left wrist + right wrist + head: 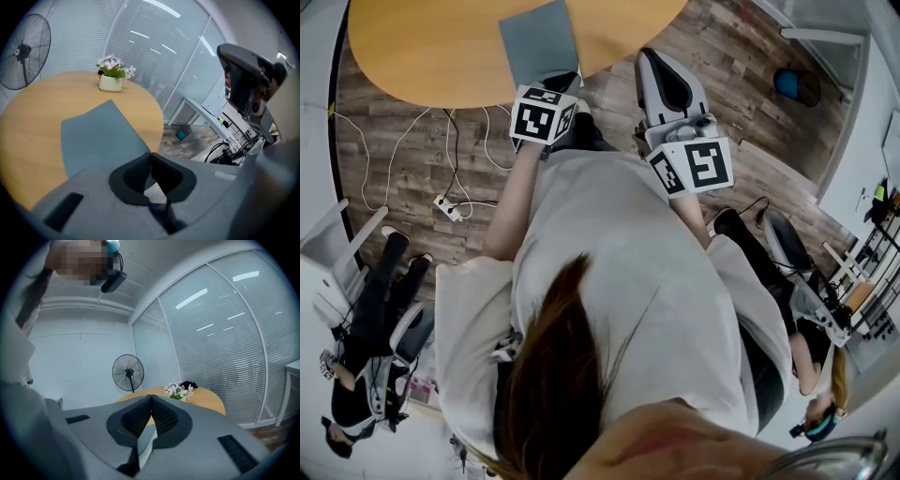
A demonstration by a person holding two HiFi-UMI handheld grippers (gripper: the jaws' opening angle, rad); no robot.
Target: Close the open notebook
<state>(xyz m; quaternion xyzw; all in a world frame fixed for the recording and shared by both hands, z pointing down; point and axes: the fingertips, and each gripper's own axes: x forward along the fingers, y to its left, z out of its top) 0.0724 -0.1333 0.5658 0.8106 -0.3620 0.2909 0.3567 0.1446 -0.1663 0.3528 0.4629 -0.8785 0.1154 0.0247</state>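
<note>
The notebook (538, 43) lies flat on the round wooden table (431, 56), near its front edge, showing only a grey-blue cover and no pages. In the left gripper view the notebook (98, 140) fills the space just ahead of the jaws. My left gripper (564, 81) hovers over the notebook's near edge, pointing down at it, and my left gripper (151, 154) is shut with nothing between its tips. My right gripper (652, 58) is held off the table's edge, to the right of the notebook. Aimed almost level across the table (208, 400), my right gripper (151, 397) is shut and empty.
A white pot of flowers (111, 77) stands at the table's far side, with a black thing (189, 384) behind it. A standing fan (24, 50) is beyond the table. An office chair (246, 79) is at the right. Cables and a power strip (450, 206) lie on the floor. Seated people (370, 319) are behind.
</note>
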